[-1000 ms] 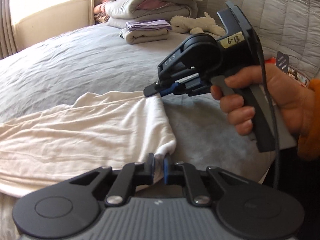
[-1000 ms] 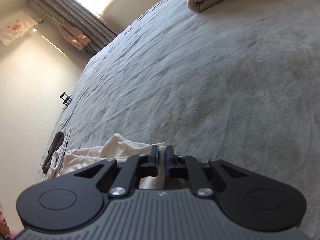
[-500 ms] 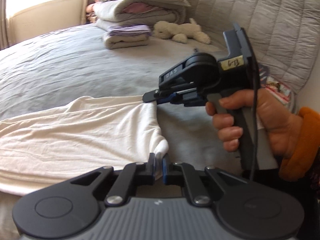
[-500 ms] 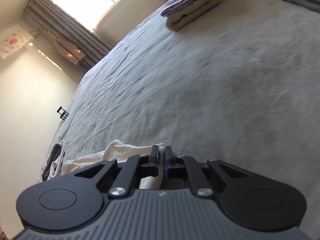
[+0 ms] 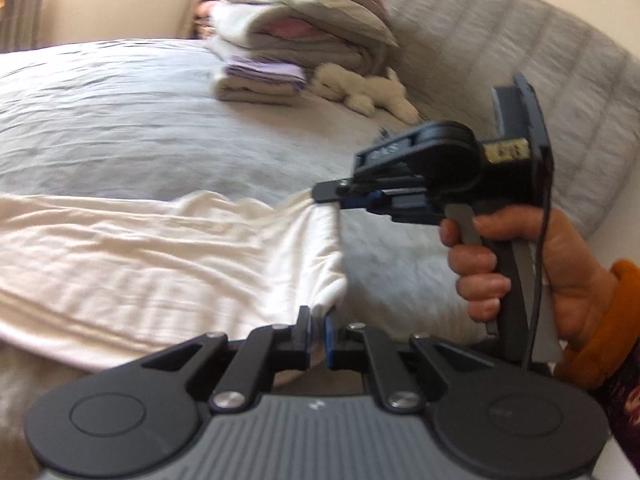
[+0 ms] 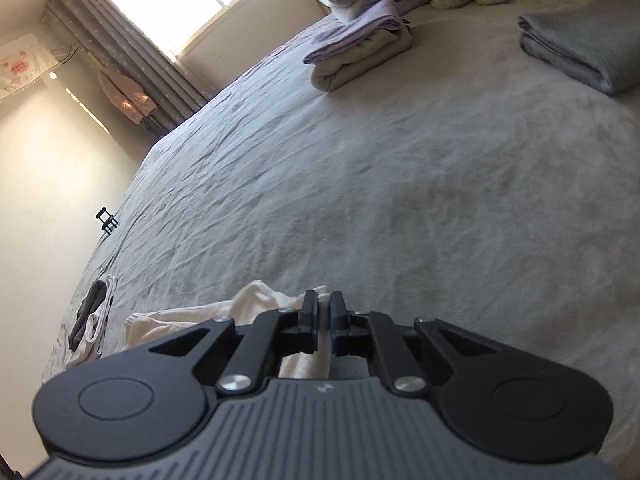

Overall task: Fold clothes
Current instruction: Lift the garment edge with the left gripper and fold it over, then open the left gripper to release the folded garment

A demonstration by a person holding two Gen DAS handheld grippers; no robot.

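Note:
A cream garment (image 5: pixel 160 256) lies stretched across the grey bed (image 5: pixel 120 128), reaching off to the left. My left gripper (image 5: pixel 317 316) is shut on its near right corner, which is lifted off the bed. My right gripper (image 5: pixel 324 194), held by a hand in an orange sleeve, is shut on the far right corner, so the edge hangs taut between the two. In the right wrist view the right gripper (image 6: pixel 324 304) pinches the same cream garment (image 6: pixel 256 304), which bunches below and left of the fingers.
Folded beige and lilac clothes (image 5: pixel 256 82) sit ahead on the bed, with a pile of bedding (image 5: pixel 304 32) and a white plush toy (image 5: pixel 360 90) behind. A folded grey item (image 6: pixel 580 52) lies far right. Small dark and white garments (image 6: pixel 92 320) lie at the bed's left edge.
Both grippers have lifted and carried the cream garment's right edge toward the folded pile, which now looks nearer. The left gripper has rolled a little. Both stay shut on the cloth.

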